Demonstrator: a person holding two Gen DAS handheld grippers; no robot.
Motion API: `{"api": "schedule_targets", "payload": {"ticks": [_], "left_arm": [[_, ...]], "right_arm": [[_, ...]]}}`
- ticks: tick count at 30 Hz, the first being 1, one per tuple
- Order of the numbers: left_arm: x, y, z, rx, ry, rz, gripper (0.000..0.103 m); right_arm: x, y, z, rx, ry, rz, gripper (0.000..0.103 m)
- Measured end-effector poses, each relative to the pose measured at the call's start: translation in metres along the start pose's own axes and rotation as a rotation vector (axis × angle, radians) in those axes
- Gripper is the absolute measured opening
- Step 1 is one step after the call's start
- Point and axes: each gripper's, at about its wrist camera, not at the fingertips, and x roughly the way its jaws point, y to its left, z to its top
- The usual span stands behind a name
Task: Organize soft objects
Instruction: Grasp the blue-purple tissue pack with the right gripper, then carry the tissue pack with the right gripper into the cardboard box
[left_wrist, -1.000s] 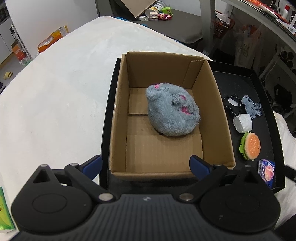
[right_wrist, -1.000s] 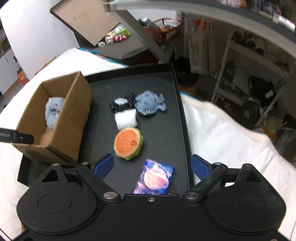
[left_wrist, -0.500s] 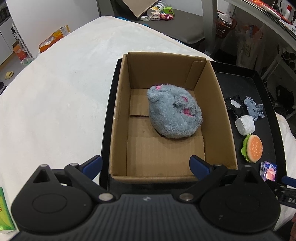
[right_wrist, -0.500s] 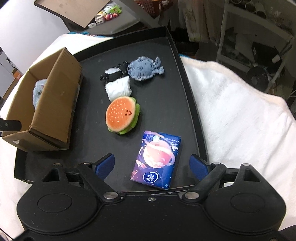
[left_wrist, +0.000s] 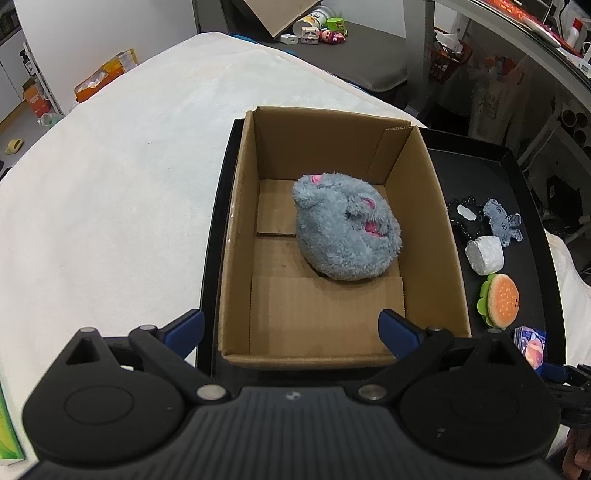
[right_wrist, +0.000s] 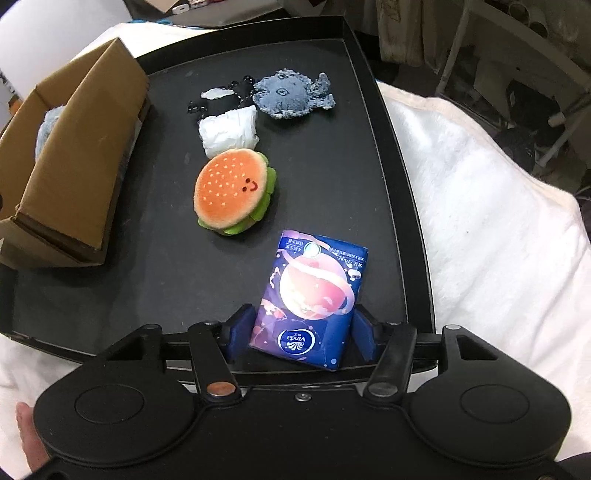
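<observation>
A grey plush toy (left_wrist: 345, 229) lies inside the open cardboard box (left_wrist: 448, 258) on the black tray (left_wrist: 517, 173). My left gripper (left_wrist: 291, 330) is open and empty at the box's near edge. On the tray in the right wrist view lie a burger plush (right_wrist: 234, 190), a white bundle (right_wrist: 229, 129), a denim fish plush (right_wrist: 291, 96), a black pouch (right_wrist: 218, 101) and a blue tissue pack (right_wrist: 314, 295). My right gripper (right_wrist: 301, 332) has its fingers on both sides of the tissue pack's near end, closed in against it.
The tray sits on a white fluffy cover (right_wrist: 498, 221). The box (right_wrist: 70, 158) stands at the tray's left. Shelving and clutter (left_wrist: 498, 92) stand beyond the tray. A green packet (left_wrist: 5, 428) lies at the far left.
My right gripper has come down and forward onto the tissue pack and its fingers have closed in from wide open. My left gripper has barely moved.
</observation>
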Motion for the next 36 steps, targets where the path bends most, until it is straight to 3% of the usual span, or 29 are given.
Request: {"api": "schedule_targets", "payload": {"ticks": [18, 36], "left_arm": [[-0.016, 0.015, 0.0, -0.027, -0.071, -0.025, 0.1], [-0.011, 0.043, 0.001, -0.06, -0.107, -0.085, 0.097]], "right_arm": [[-0.043, 0.012, 0.028, -0.015, -0.127, 0.005, 0.055], [-0.07, 0.061, 0.055, -0.097, -0.229, -0.005, 0.055]]}}
